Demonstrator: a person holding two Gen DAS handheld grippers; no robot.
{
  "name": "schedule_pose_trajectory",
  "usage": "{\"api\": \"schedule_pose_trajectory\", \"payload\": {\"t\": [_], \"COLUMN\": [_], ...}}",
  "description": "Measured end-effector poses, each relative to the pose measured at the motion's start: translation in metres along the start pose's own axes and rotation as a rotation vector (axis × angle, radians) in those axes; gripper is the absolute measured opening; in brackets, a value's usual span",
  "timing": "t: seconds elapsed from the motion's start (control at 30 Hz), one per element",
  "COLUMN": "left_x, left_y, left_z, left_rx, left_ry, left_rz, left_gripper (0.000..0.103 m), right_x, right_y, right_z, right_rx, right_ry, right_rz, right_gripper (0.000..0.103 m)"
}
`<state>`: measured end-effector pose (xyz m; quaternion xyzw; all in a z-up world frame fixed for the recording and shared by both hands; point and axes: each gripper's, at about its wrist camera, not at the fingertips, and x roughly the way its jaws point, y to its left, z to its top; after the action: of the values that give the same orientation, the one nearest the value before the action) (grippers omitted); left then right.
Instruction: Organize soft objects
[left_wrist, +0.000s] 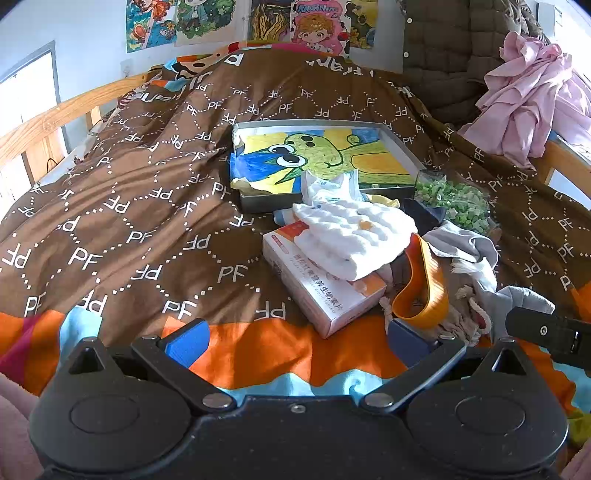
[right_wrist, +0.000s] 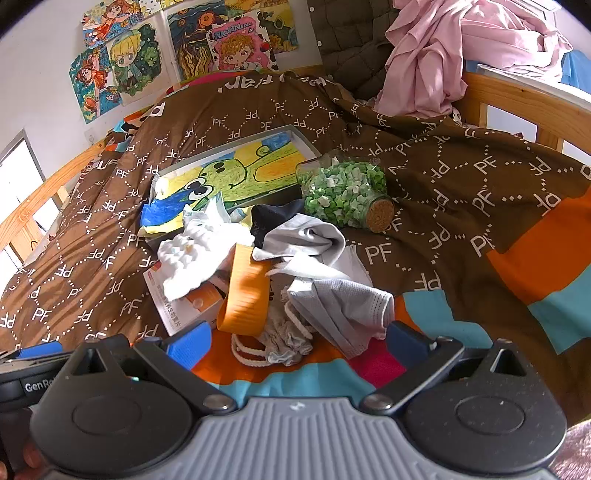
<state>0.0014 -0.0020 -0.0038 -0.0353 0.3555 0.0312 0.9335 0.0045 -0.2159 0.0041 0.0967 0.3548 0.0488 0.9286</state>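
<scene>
Since nothing is gripped yet, the soft pile, i.e. white cloth (left_wrist: 354, 236), grey cloth (right_wrist: 306, 240) & mesh mask (right_wrist: 343, 306), is left heaped at frame centre, approx. Both jaws are held spread: left gripper (left_wrist: 295, 343), right gripper (right_wrist: 295, 343), prob. for approach.

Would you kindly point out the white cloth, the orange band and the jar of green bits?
white cloth (left_wrist: 351, 236), left wrist view, quilted middle.
orange band (right_wrist: 245, 291), right wrist view, ribbed outer face.
jar (right_wrist: 343, 192), right wrist view, glass side.
</scene>
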Motion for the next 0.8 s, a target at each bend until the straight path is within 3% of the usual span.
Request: {"api": "schedule_pose_trajectory", "payload": {"t": [0.63,0.8], "left_x": [-0.002,-0.001], "left_y": [0.002,0.004], "left_z": [0.001,0.002], "left_rx": [-0.008,-0.010], "left_ry": [0.005,0.018], "left_rz": [-0.023,-0.026], "left_gripper": [0.102,0.102], "right_x": [-0.001,-0.008], "right_y": [-0.001,-0.011], "right_z": [0.000,0.004], "right_rx": [0.010,0.066], "right_ry": [0.003,-0.033], "right_rz": [-0.002,0.028], "right_gripper": [0.103,0.103]}}
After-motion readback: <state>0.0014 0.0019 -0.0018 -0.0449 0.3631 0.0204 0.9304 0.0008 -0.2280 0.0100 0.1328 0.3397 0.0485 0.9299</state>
